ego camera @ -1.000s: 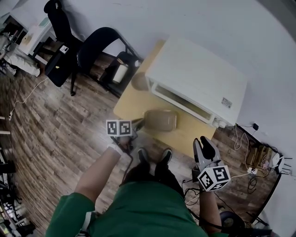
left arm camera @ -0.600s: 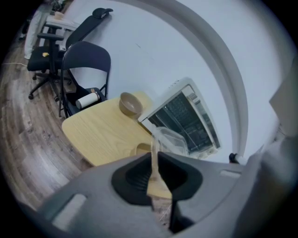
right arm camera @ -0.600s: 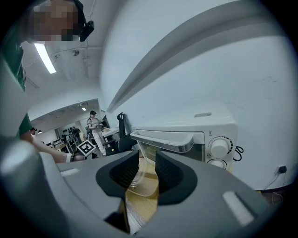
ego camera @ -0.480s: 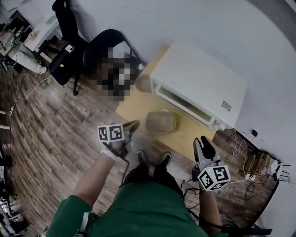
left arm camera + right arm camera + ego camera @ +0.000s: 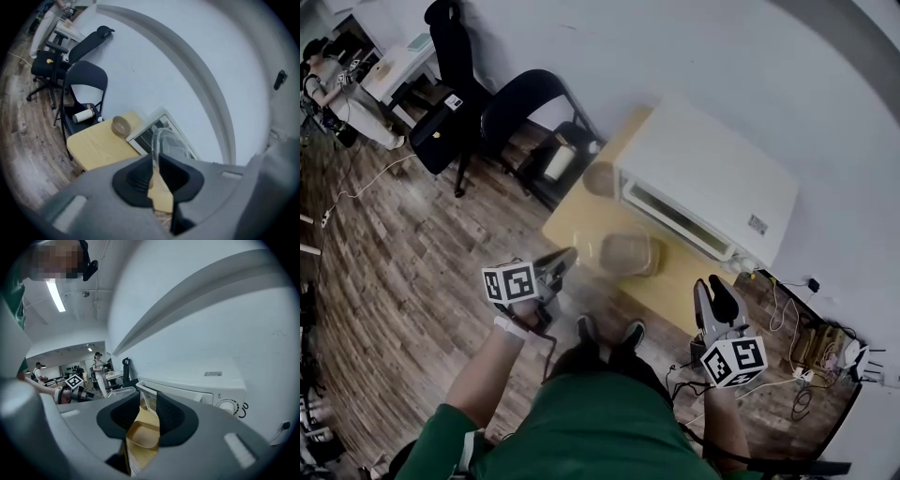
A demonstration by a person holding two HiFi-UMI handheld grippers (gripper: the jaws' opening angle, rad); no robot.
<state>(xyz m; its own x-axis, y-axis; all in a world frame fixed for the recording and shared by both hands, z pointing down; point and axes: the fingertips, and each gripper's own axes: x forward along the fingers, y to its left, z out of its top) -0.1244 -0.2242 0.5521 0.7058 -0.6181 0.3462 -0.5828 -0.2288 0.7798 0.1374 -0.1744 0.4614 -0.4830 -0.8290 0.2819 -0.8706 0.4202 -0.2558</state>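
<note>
Clear plastic lid (image 5: 623,253): thin, glossy, see-through, rounded corners, shallow dome. It is raised and tilted just in front of the oven (image 5: 712,178) door. The oven is a white boxy toaster oven with smooth metal, a glass door and dials at one end.

Tan dish (image 5: 140,437): matte, shallow, with a rounded rim. It sits on the bench (image 5: 577,211) before the oven door.

Wooden bowl (image 5: 600,178): round and brown, on the bench beside the oven's end away from the dials.

Left gripper (image 5: 562,258): grey body with black ribbed pads. The jaws are pinched together on the lid's thin edge, and the lid stands up out of them toward the oven.

Right gripper (image 5: 712,286): jaws parted by a moderate gap with nothing between the pads. It hangs off the bench edge, near the oven's dial end, apart from the lid and aimed along the oven front at the tan dish.

The bench is a small table with a light wood top, and the oven takes up its back half against a plain white wall (image 5: 675,47).

A black folding chair (image 5: 516,103) stands beyond the oven's bowl end, with a white roll (image 5: 558,161) on its seat. A black office chair (image 5: 450,66) stands farther out from the oven.

Brown plank floor (image 5: 394,253). In the right gripper view, people stand far off past the oven.
</note>
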